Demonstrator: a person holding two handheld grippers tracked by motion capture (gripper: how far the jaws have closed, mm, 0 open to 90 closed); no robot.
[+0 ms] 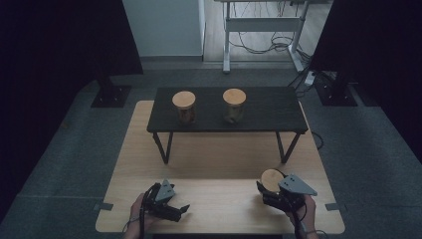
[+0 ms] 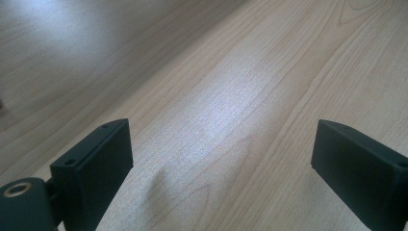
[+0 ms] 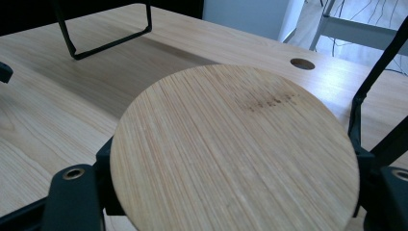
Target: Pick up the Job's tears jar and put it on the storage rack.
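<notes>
My right gripper is at the front right of the light wooden tabletop, shut on a round wooden lid. In the right gripper view the lid spreads flat between the two black jaws and hides whatever is under it. My left gripper rests at the front left with its jaws wide open. Between those jaws there is bare wood. Two jars with matching wooden lids stand on a low black table, one on the left and one on the right.
The low black table's thin metal legs stand on the tabletop ahead of both grippers. A round hole is cut in the wood near the right edge. A white desk frame with cables and dark stands stand beyond.
</notes>
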